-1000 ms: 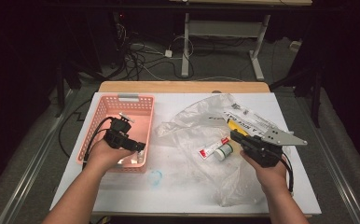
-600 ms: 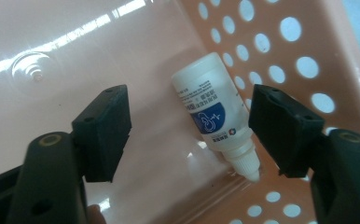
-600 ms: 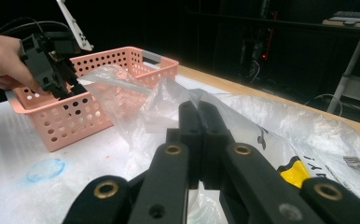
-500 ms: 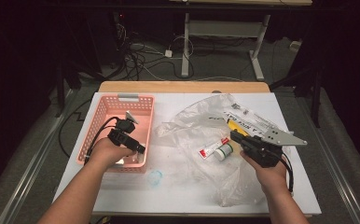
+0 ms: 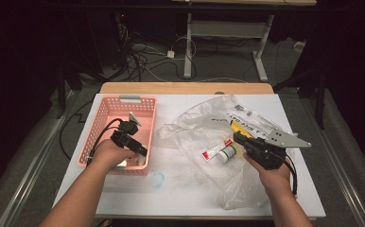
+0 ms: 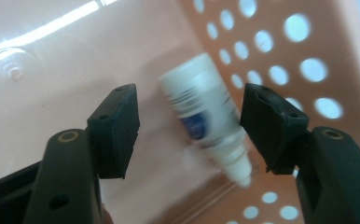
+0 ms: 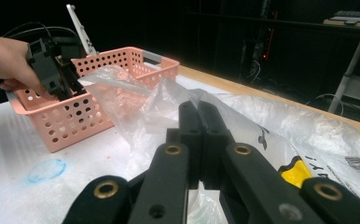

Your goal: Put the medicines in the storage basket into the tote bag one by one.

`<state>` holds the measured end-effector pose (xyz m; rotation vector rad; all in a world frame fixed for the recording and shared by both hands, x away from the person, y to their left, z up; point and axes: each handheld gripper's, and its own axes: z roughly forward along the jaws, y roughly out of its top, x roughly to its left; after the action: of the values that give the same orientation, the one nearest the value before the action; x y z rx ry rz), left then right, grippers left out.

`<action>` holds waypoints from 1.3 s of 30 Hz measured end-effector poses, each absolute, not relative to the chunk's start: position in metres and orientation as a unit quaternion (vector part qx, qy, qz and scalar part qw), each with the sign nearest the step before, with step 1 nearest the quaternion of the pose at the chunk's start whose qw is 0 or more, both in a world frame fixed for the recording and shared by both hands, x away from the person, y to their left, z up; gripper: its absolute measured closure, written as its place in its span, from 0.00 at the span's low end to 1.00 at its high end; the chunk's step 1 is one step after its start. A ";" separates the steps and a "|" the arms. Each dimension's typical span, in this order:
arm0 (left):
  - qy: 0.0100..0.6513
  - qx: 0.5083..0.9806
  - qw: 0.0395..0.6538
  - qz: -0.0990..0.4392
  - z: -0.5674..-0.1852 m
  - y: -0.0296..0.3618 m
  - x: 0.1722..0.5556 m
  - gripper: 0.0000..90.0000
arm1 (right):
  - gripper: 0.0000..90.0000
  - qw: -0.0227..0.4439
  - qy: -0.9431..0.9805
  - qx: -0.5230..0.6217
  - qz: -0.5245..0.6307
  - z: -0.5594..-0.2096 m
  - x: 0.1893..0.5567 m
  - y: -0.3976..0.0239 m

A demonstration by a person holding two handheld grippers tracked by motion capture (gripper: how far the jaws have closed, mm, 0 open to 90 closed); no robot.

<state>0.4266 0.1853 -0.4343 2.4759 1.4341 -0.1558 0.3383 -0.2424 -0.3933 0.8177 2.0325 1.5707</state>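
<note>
Blurred white bottle (image 6: 206,114) between parted tongs (image 6: 190,128)

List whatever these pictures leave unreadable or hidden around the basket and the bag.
- White bottle, left gripper view: motion blur smears its label, so the print is unreadable.
- Pink basket, high view: the left hand-held gripper and hand cover the near corner where it reaches in.
- Right hand-held gripper, its own view: the jaws are together at the clear plastic bag, but whether they pinch the film cannot be told.
</note>
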 end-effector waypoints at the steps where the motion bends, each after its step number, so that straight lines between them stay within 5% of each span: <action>1: 0.492 0.859 0.130 -0.052 -0.435 0.183 0.427 0.43 | 1.00 0.221 0.736 0.295 0.568 -0.393 0.338 -0.242; 13: 0.489 0.867 0.079 -0.051 -0.441 0.177 0.429 0.63 | 1.00 0.220 0.737 0.293 0.568 -0.394 0.338 -0.241; 19: 0.483 0.871 0.078 -0.039 -0.440 0.176 0.428 0.64 | 1.00 0.221 0.736 0.292 0.569 -0.393 0.338 -0.241; 39: 0.483 0.844 0.227 0.058 -0.415 0.200 0.388 0.65 | 1.00 0.224 0.733 0.292 0.572 -0.392 0.337 -0.243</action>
<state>0.3880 0.1999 -0.4146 2.3251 1.3320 0.1611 0.3368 -0.2428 -0.3920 0.8067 2.0235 1.5793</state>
